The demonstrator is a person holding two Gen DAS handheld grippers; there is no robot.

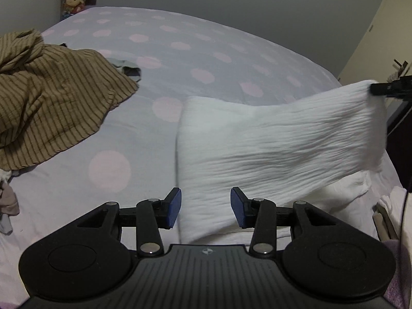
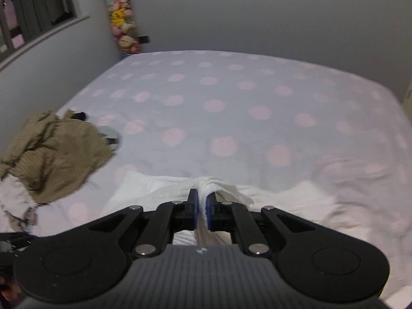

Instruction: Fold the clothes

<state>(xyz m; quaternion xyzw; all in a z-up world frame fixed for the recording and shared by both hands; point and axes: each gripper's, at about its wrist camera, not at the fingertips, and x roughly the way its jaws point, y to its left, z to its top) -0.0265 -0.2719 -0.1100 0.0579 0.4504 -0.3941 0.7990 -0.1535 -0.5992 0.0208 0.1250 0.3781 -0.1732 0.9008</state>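
Observation:
A white crinkled garment lies on the dotted bed, its right end lifted off the sheet. My right gripper is shut on a bunched edge of that white garment, with cloth pinched between its blue pads. In the left wrist view the right gripper's black tip shows at the raised corner. My left gripper stands open above the garment's near edge, with nothing pressed between its blue pads.
A brown striped garment is heaped at the left on the lilac dotted sheet, with a small grey and dark item beside it. More crumpled clothes lie at the near left. Plush toys stack in the far corner.

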